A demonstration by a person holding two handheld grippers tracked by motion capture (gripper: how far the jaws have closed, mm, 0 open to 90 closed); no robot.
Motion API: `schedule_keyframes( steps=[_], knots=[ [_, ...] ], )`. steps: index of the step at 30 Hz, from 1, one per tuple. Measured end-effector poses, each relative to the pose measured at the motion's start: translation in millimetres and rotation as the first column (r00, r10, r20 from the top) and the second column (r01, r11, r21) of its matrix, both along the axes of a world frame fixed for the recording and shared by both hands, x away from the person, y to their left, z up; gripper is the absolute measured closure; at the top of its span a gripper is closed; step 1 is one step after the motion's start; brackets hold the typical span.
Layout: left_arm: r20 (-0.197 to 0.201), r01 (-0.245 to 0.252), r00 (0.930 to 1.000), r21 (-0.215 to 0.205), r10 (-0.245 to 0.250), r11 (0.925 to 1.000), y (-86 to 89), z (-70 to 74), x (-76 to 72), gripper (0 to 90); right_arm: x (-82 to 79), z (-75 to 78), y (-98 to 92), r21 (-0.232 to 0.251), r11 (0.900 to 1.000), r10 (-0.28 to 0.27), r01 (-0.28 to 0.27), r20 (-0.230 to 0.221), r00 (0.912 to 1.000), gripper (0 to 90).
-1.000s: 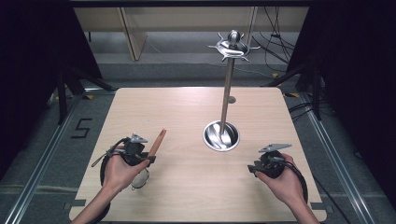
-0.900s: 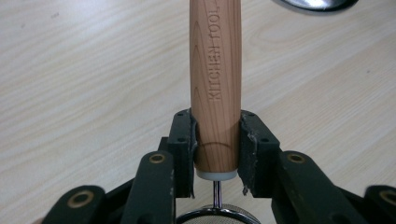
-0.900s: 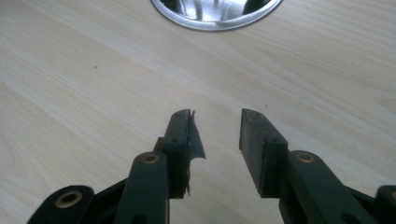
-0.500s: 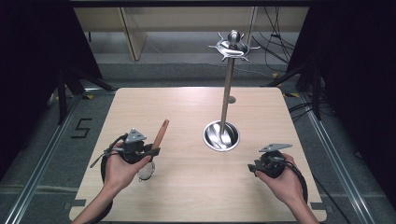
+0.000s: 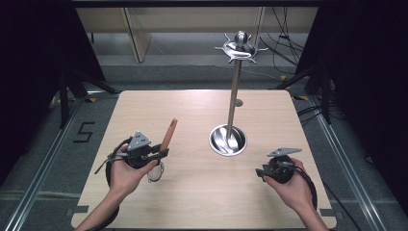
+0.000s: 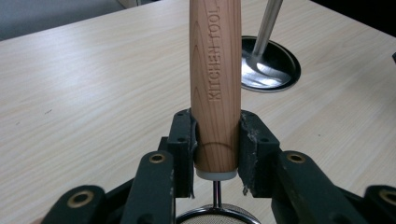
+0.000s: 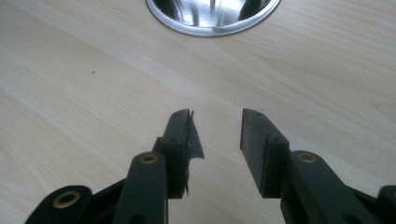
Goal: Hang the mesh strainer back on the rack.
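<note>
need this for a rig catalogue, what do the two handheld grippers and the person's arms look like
Both the left gripper and right gripper are black, each topped by a grey three-cornered plate and trailing a black cable. Their jaws have brass-coloured pivot pins; one pad on the right gripper looks frayed. Forearms are bare, no sleeves visible.

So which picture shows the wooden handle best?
The left gripper view: the wooden handle stands close up between the fingers, with "KITCHEN TOOL" readable on it. The high view shows it small, slanting up from the left gripper.
</note>
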State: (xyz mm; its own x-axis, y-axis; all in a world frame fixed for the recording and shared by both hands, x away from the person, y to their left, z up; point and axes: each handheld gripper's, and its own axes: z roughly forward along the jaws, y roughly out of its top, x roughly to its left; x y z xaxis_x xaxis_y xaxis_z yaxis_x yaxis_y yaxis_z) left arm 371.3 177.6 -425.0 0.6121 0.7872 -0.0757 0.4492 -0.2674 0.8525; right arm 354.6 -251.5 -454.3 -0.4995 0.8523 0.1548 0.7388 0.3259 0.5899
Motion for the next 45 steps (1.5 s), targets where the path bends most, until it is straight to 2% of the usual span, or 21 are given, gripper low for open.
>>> schedule_keyframes(
  steps=[6, 7, 8, 10, 11, 19, 20, 21, 22, 23, 28, 33, 36, 38, 43, 44, 45],
  knots=[
    [0.046, 0.004, 0.9989, -0.019, -0.003, 0.9998, -1.9, 5.2, -1.5, 67.8, 0.4, 0.3, -0.8, -0.006, 1.0, 0.0, 0.0, 0.011, 0.9999, 63.6],
    [0.048, -0.002, 0.9988, -0.034, 0.004, 0.9994, -2.5, 7.0, -2.2, 67.9, 1.0, -0.4, -1.3, -0.007, 1.0, 0.002, -0.002, 0.023, 0.9997, 63.6],
    [0.056, 0.006, 0.9984, -0.032, -0.004, 0.9995, -2.3, 8.1, -2.2, 67.8, 2.6, -1.7, -2.5, -0.014, 1.0, 0.014, -0.013, 0.046, 0.9988, 63.5],
    [0.069, -0.002, 0.9976, -0.038, 0.005, 0.9993, -3.5, 10.6, -3.1, 67.9, 2.9, -1.7, -2.6, -0.01, 1.0, 0.019, -0.019, 0.057, 0.9982, 63.5],
    [0.077, 0.007, 0.997, -0.04, -0.004, 0.9992, -3.9, 11.9, -3.1, 67.9, 0.3, 0.1, -0.7, 0.002, 1.0, -0.008, 0.008, 0.014, 0.9999, 63.4],
    [0.115, 0.014, 0.9934, -0.047, -0.009, 0.9988, -10.7, 18.4, -4.7, 67.9, 1.0, 0.3, -2.4, 0.011, 1.0, -0.015, 0.015, 0.015, 0.9998, 63.2],
    [0.118, 0.018, 0.993, -0.052, -0.012, 0.9985, -11.9, 19.5, -4.5, 67.9, 4.3, -1.5, -5.2, -0.012, 1.0, 0.007, -0.006, 0.069, 0.9976, 63.0],
    [0.122, 0.015, 0.9925, -0.054, -0.009, 0.9985, -13.4, 21.3, -4.6, 67.9, 4.0, -0.9, -5.5, -0.028, 1.0, 0.001, 0.001, 0.077, 0.997, 63.0],
    [0.128, 0.019, 0.9917, -0.054, -0.012, 0.9984, -14.3, 22.4, -4.5, 67.9, 2.4, 1.4, -4.7, -0.046, 0.999, -0.025, 0.028, 0.064, 0.9976, 62.9],
    [0.135, 0.022, 0.9908, -0.062, -0.014, 0.9978, -15.8, 23.4, -4.2, 67.9, 3.4, 0.5, -5.3, -0.041, 0.999, -0.016, 0.019, 0.076, 0.997, 62.8],
    [0.16, 0.041, 0.9866, -0.051, -0.032, 0.9979, -22.8, 29.8, -4.3, 67.9, 3.0, 0.8, -5.1, -0.044, 0.999, -0.015, 0.019, 0.072, 0.9973, 62.6],
    [0.176, 0.056, 0.9834, -0.059, -0.045, 0.9967, -27.4, 32.8, -3.2, 67.9, 2.9, 0.7, -5.2, -0.042, 0.999, -0.015, 0.018, 0.072, 0.9973, 62.5],
    [0.183, 0.063, 0.9818, -0.054, -0.052, 0.9966, -32.0, 36.1, -4.0, 67.9, 3.9, -3.6, -3.6, -0.008, 0.999, -0.035, 0.036, 0.118, 0.9925, 62.4],
    [0.188, 0.068, 0.9806, -0.056, -0.057, 0.9961, -35.0, 38.1, -4.0, 67.9, 2.6, -1.6, -3.5, -0.018, 0.999, -0.042, 0.043, 0.088, 0.9952, 62.2],
    [0.2, 0.071, 0.9782, -0.066, -0.057, 0.9952, -40.5, 42.8, -2.5, 67.9, 3.4, -2.3, -4.3, -0.02, 0.999, -0.029, 0.032, 0.1, 0.9945, 61.9],
    [0.203, 0.075, 0.9773, -0.066, -0.06, 0.995, -41.2, 43.8, -1.8, 67.9, 2.8, 0.2, -5.3, -0.038, 0.999, -0.019, 0.022, 0.078, 0.9967, 61.9],
    [0.206, 0.078, 0.9767, -0.077, -0.061, 0.994, -42.5, 44.1, -1.2, 67.9, 2.8, 0.3, -5.5, -0.037, 0.999, -0.017, 0.02, 0.079, 0.9967, 61.8]
  ],
)
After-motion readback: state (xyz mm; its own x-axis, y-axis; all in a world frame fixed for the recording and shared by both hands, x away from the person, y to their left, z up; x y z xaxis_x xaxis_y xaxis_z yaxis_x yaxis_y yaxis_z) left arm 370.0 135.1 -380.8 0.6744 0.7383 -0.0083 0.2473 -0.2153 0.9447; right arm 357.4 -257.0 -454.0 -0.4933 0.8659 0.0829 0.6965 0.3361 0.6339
